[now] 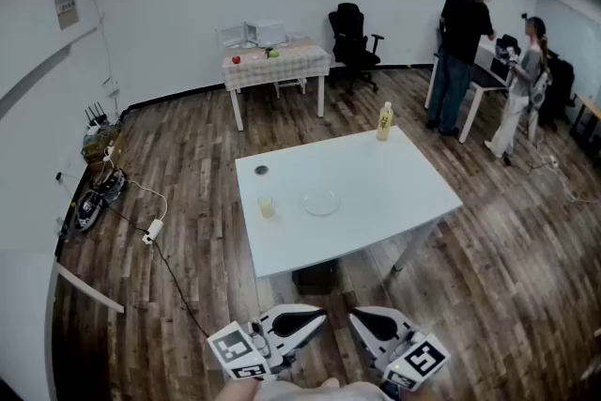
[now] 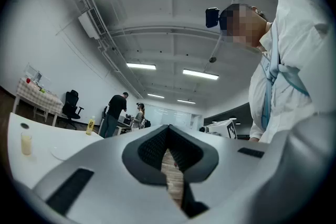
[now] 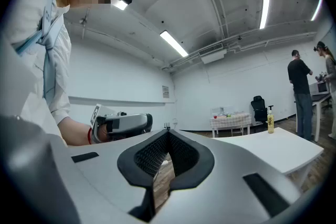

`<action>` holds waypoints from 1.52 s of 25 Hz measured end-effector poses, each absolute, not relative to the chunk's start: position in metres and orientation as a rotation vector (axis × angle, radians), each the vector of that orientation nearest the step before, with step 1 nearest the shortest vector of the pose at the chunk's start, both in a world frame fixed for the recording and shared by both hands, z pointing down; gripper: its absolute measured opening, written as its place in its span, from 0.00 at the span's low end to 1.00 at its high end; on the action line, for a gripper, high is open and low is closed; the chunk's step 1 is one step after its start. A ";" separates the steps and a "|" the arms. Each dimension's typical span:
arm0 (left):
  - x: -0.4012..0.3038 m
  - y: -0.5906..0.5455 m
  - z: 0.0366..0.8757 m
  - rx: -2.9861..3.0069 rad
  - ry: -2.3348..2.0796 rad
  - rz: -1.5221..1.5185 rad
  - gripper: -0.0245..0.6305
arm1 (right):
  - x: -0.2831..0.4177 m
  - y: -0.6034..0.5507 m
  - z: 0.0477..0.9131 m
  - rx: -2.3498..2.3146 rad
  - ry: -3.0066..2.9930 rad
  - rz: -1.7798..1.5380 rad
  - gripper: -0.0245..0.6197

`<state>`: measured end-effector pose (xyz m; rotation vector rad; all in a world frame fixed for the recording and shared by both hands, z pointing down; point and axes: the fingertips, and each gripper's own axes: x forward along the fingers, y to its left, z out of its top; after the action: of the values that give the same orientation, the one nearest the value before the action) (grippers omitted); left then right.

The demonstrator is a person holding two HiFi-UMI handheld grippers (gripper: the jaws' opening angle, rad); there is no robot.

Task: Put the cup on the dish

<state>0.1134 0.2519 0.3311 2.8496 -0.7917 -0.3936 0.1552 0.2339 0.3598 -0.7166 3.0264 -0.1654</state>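
— Where is the cup (image 1: 267, 207) seen?
— It is stood upright on the tabletop (image 1: 376, 192), left of the dish (image 1: 321, 202), near it but apart.
— And the tools?
— The left tool (image 1: 315, 319) and right tool (image 1: 362, 319) are kept off the tabletop, jaws pressed together, nothing gripped.

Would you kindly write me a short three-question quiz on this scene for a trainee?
1. True or false: the cup already stands on the dish.
2. Which stands nearest the far right corner of the table: A cup, B bottle, C dish?
3. Fill in: the left gripper and the right gripper are both ____ and hold nothing.

Key: 1 false, the cup stands apart, to the dish's left; 2 B; 3 shut.
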 end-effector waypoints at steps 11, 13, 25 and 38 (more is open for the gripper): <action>0.120 0.249 0.328 2.848 -0.767 -0.386 0.04 | 0.160 0.230 0.358 -0.718 3.024 -0.181 0.09; 0.121 0.249 0.328 2.849 -0.764 -0.383 0.04 | 0.160 0.231 0.355 -0.705 3.011 -0.161 0.09; 0.126 0.246 0.334 2.840 -0.771 -0.381 0.04 | 0.157 0.238 0.357 -0.585 3.007 -0.155 0.09; 0.133 0.240 0.335 2.839 -0.753 -0.387 0.04 | 0.161 0.234 0.359 -0.588 3.024 -0.169 0.09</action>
<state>0.1332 0.2404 0.3352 2.8387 -0.7529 -0.3874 0.1614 0.2341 0.3593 -0.5883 3.0236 -0.1693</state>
